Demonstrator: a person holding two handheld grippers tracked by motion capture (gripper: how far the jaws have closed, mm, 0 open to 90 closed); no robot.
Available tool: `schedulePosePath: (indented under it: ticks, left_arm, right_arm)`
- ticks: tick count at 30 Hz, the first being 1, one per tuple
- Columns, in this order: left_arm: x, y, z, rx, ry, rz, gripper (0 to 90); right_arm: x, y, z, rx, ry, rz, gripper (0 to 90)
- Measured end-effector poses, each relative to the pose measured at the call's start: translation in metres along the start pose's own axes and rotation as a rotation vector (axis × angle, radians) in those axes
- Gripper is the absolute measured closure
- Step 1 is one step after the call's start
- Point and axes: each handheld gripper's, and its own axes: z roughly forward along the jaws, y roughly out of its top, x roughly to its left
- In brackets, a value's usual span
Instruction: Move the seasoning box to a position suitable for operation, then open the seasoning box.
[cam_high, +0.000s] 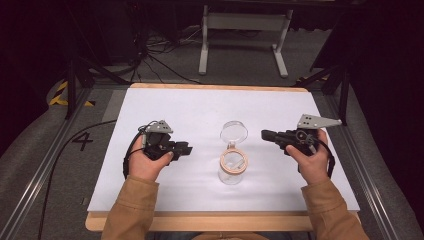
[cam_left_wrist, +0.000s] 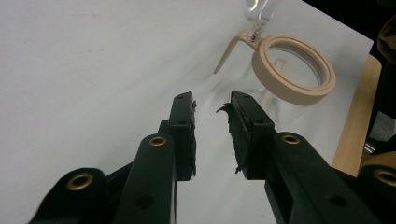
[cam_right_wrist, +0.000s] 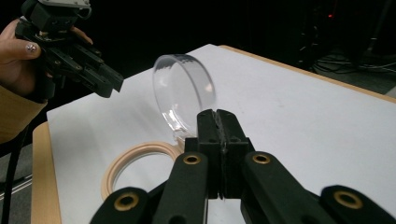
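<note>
A clear glass jar with a beige rim ring stands in the middle of the white table top. Its round clear lid is swung open and stands up behind the rim on a hinge. My left gripper is left of the jar and points at it. Its jaws are a little apart with nothing between them, and the ring lies just beyond them. My right gripper is right of the lid, and its jaws are pressed together and empty. The lid rises just past their tips, with the ring below.
The white sheet lies on a wooden board whose edge runs along the near side. Beyond the far edge, a white metal stand and cables are on the grey floor. Metal rails flank the table.
</note>
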Motion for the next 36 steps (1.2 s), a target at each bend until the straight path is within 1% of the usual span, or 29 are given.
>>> schedulePosePath:
  ticks: [2, 3, 4, 5, 6, 7, 9, 10, 11, 12, 14, 16, 17, 18, 19, 20, 21, 22, 23, 24, 25, 26, 27, 28, 29, 30, 31, 34, 36]
  left_arm:
    - [0.004, 0.001, -0.003, 0.005, 0.010, -0.004, 70.8]
    - [0.006, 0.001, -0.005, -0.003, 0.018, -0.017, 70.3]
    - [0.009, 0.002, -0.006, -0.004, 0.024, -0.006, 69.8]
    - [0.010, 0.002, -0.007, -0.005, 0.027, -0.020, 69.7]
    - [0.012, 0.002, -0.009, -0.013, 0.034, -0.019, 69.6]
    - [0.013, 0.002, -0.010, -0.014, 0.036, -0.019, 69.4]
    - [0.014, 0.003, -0.010, -0.020, 0.037, -0.015, 69.3]
    - [0.014, 0.002, -0.011, -0.022, 0.035, -0.020, 69.3]
    - [0.014, 0.002, -0.012, -0.022, 0.035, -0.021, 69.0]
    - [0.014, 0.002, -0.012, -0.023, 0.036, -0.024, 69.0]
    - [0.015, 0.001, -0.014, -0.019, 0.042, -0.026, 68.6]
    - [0.017, -0.001, -0.017, -0.024, 0.049, -0.027, 68.5]
    - [0.017, -0.003, -0.017, -0.030, 0.052, -0.043, 68.3]
    - [0.018, -0.004, -0.020, -0.028, 0.057, -0.041, 68.1]
    - [0.020, -0.006, -0.022, -0.030, 0.064, -0.049, 67.7]
    - [0.020, -0.006, -0.022, -0.030, 0.064, -0.049, 67.6]
    - [0.023, -0.008, -0.025, -0.035, 0.077, -0.051, 67.6]
    - [0.026, -0.010, -0.028, -0.029, 0.090, -0.057, 67.1]
    - [0.028, -0.012, -0.029, -0.026, 0.098, -0.062, 66.9]
    - [0.030, -0.014, -0.030, -0.021, 0.108, -0.074, 66.6]
    - [0.032, -0.016, -0.031, -0.022, 0.118, -0.081, 66.5]
    - [0.034, -0.019, -0.032, -0.016, 0.126, -0.092, 66.5]
    - [0.037, -0.021, -0.033, -0.009, 0.133, -0.095, 66.4]
    - [0.037, -0.021, -0.033, -0.009, 0.133, -0.095, 66.3]
    - [0.039, -0.024, -0.034, -0.001, 0.144, -0.102, 66.3]
    - [0.043, -0.028, -0.034, 0.009, 0.165, -0.115, 65.9]
    - [0.045, -0.030, -0.034, 0.014, 0.171, -0.125, 65.8]
    - [0.049, -0.034, -0.034, 0.019, 0.171, -0.143, 65.7]
    - [0.055, -0.038, -0.032, 0.034, 0.184, -0.166, 65.4]
  right_arm:
    - [-0.004, -0.001, -0.009, -0.005, -0.018, 0.007, 90.0]
    - [-0.007, -0.002, -0.015, -0.004, -0.030, 0.012, 90.0]
    - [-0.009, -0.004, -0.020, -0.002, -0.043, 0.020, 90.0]
    - [-0.011, -0.005, -0.024, -0.001, -0.052, 0.025, 90.0]
    - [-0.014, -0.006, -0.029, -0.002, -0.064, 0.037, 90.0]
    - [-0.018, -0.007, -0.036, -0.011, -0.081, 0.045, 90.0]
    - [-0.023, -0.008, -0.045, -0.020, -0.099, 0.059, 90.0]
    - [-0.023, -0.008, -0.045, -0.020, -0.099, 0.059, 90.0]
    - [-0.028, -0.009, -0.053, -0.031, -0.118, 0.074, 90.0]
    - [-0.028, -0.009, -0.053, -0.031, -0.118, 0.074, 90.0]
    - [-0.034, -0.011, -0.058, -0.026, -0.135, 0.088, 90.0]
    - [-0.039, -0.012, -0.060, -0.025, -0.143, 0.103, 90.0]
    - [-0.041, -0.013, -0.061, -0.017, -0.149, 0.106, 90.0]
    - [-0.043, -0.014, -0.061, -0.014, -0.157, 0.103, 90.0]
    - [-0.044, -0.014, -0.061, 0.004, -0.174, 0.103, 90.0]
    - [-0.044, -0.014, -0.061, 0.004, -0.174, 0.103, 90.0]
    - [-0.046, -0.015, -0.061, 0.020, -0.189, 0.100, 90.0]
    - [-0.050, -0.017, -0.060, 0.044, -0.218, 0.098, 90.0]
    - [-0.053, -0.019, -0.060, 0.058, -0.226, 0.107, 89.8]
    - [-0.057, -0.020, -0.060, 0.063, -0.231, 0.108, 88.6]
    - [-0.060, -0.022, -0.060, 0.069, -0.240, 0.120, 87.1]
    - [-0.063, -0.023, -0.060, 0.075, -0.250, 0.119, 87.1]
    - [-0.066, -0.025, -0.060, 0.086, -0.260, 0.127, 87.2]
    - [-0.066, -0.025, -0.060, 0.086, -0.260, 0.127, 87.2]
    - [-0.070, -0.028, -0.059, 0.099, -0.273, 0.131, 87.1]
    - [-0.075, -0.031, -0.059, 0.114, -0.286, 0.147, 86.0]
    - [-0.078, -0.033, -0.058, 0.122, -0.297, 0.148, 85.4]
    - [-0.085, -0.038, -0.058, 0.160, -0.341, 0.154, 83.1]
    - [-0.089, -0.041, -0.058, 0.174, -0.353, 0.165, 81.0]
